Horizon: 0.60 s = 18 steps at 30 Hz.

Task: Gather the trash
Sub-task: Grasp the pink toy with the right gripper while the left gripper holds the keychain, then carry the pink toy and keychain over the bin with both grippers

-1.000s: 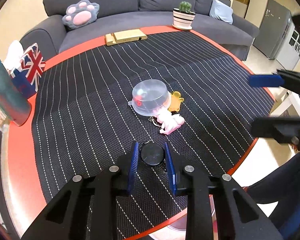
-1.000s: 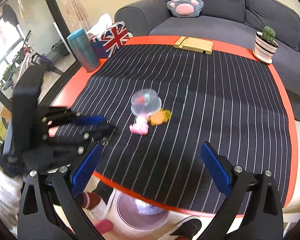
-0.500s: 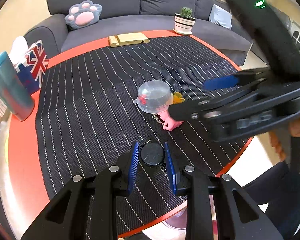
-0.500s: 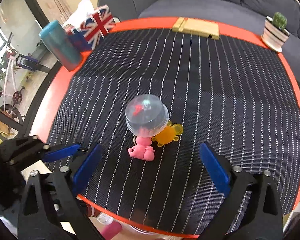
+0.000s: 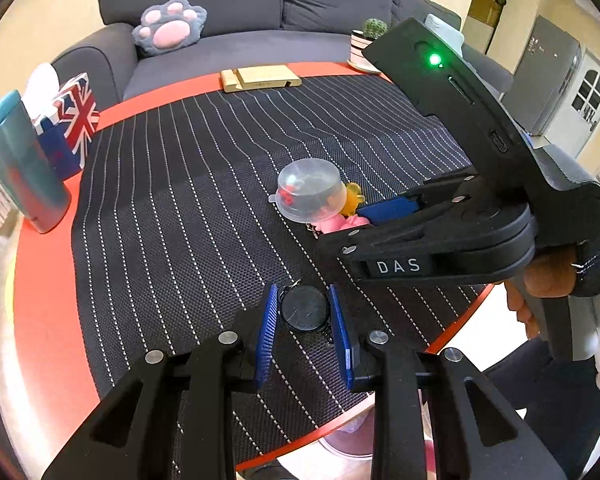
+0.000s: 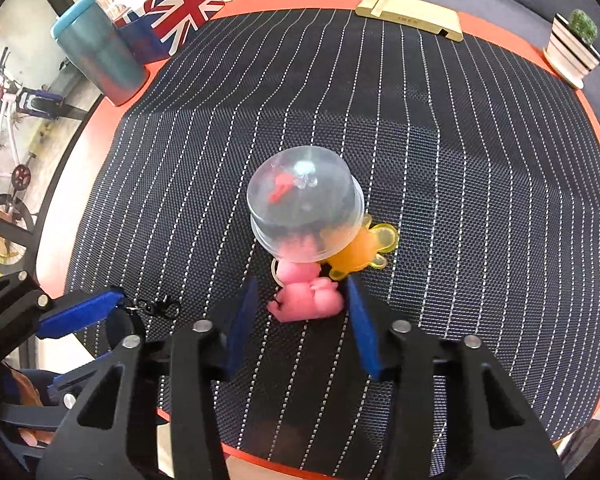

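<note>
Left gripper (image 5: 305, 325) sits narrow around the black round disc (image 5: 304, 308) at 6 o'clock near the table edge, pads just beside it, can't tell if they touch. I'd guess it's lined up for a pinch. Right gripper (image 6: 304, 304) is partly open, straddling the pink toy (image 6: 308, 298), not clamped. Past that at 12 o'clock, the clear plastic cup (image 6: 304, 208) lies over the toy and an orange toy (image 6: 360, 252), probably why it comes in low.

My two wrist cameras are looking forward along their tongs, low and close over the surface (image 5: 52, 280), both facing the sofa (image 5: 236, 8) and sharing the clear dome (image 6: 304, 208).
</note>
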Motion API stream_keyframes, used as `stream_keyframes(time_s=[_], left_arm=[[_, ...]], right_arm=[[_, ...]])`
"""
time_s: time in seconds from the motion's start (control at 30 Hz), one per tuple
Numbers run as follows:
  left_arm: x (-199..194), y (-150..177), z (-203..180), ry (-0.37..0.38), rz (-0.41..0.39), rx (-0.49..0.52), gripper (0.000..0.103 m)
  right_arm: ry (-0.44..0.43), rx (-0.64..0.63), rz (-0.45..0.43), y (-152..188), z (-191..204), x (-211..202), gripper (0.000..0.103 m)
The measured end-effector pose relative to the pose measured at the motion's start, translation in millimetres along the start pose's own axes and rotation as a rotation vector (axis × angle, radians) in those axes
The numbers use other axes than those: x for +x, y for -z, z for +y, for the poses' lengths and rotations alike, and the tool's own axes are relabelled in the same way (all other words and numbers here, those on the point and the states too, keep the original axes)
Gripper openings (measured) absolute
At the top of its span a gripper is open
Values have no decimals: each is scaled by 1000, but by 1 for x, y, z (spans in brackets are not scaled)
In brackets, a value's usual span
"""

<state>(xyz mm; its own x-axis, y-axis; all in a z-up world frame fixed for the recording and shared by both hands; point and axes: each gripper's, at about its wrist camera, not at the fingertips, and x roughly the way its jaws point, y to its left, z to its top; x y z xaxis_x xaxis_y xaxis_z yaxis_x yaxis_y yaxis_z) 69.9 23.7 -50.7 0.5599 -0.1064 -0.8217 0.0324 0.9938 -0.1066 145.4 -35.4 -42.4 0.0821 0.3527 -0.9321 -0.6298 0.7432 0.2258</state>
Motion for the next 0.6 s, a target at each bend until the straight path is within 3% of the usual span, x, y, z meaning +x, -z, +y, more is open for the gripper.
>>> stream_keyframes(time_s=[0.27, 0.3, 0.5, 0.53, 0.6], left_arm=[[1, 0, 1, 1, 2, -1, 26], [0, 0, 1, 1, 1, -1, 26], [-2, 1, 0, 3, -7, -3, 26], [-3, 1, 0, 3, -8, -3, 26], [-5, 1, 0, 4, -12, -4, 26]], right_arm=[[7, -32, -11, 3, 1, -4, 35], [2, -37, -18, 4, 2, -7, 28], [-30, -36, -52, 11, -6, -25, 26], [-36, -32, -57, 11, -7, -27, 13], [-49, -23, -68, 12, -12, -33, 13]])
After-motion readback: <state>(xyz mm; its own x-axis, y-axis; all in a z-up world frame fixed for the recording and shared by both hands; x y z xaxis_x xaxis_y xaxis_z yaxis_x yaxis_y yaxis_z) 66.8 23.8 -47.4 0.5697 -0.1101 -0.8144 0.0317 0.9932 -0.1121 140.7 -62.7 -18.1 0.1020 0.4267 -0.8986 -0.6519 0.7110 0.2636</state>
